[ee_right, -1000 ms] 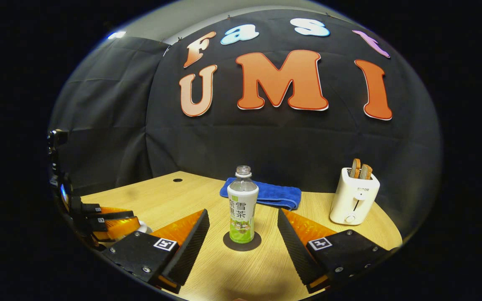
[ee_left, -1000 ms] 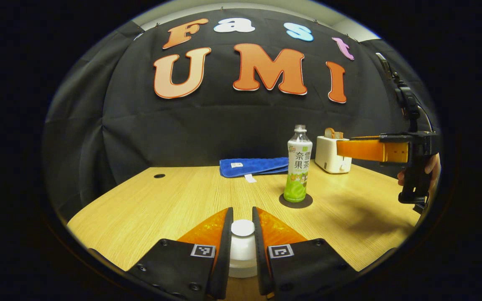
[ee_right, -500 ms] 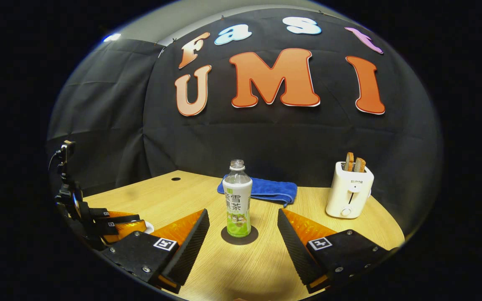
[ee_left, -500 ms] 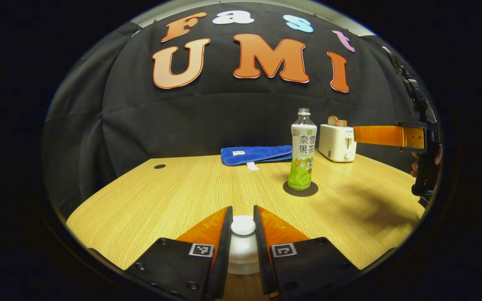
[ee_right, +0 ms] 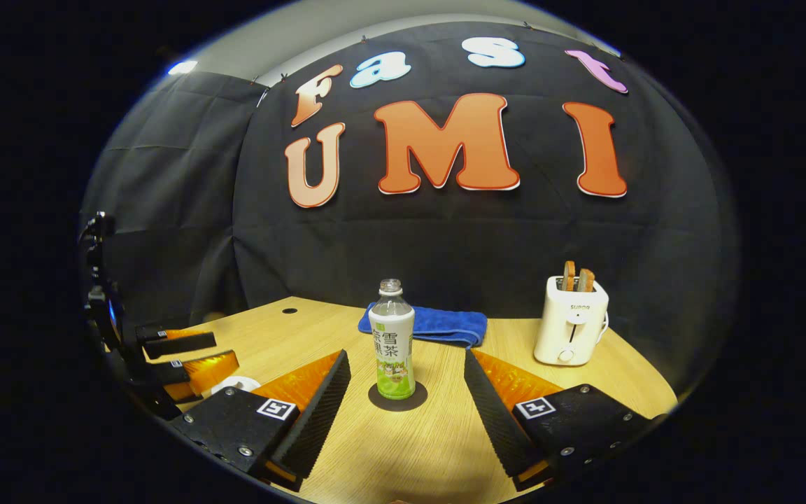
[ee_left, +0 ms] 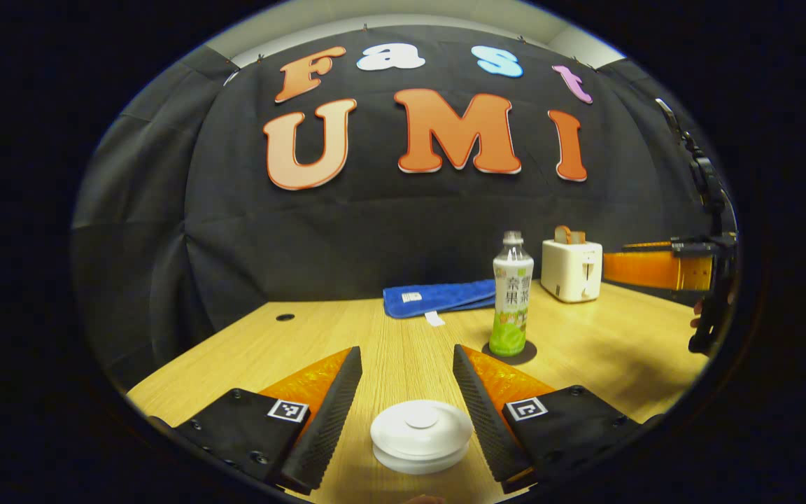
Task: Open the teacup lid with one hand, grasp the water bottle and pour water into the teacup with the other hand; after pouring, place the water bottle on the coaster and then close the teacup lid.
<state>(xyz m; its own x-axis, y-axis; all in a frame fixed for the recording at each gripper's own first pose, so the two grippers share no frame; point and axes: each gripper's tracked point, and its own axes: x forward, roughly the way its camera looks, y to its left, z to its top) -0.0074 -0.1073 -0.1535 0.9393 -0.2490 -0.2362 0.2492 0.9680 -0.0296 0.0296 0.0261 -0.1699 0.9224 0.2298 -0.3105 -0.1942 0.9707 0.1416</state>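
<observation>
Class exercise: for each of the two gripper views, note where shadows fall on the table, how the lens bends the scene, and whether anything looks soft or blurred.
Left gripper view: a broad soft shadow darkens the table right of the water bottle; the table edge bows like a barrel; the teacup lid up close looks slightly soft. Right gripper view: the table shades darker toward the near edge; the wall bulges; bottle and toaster look sharp.
</observation>
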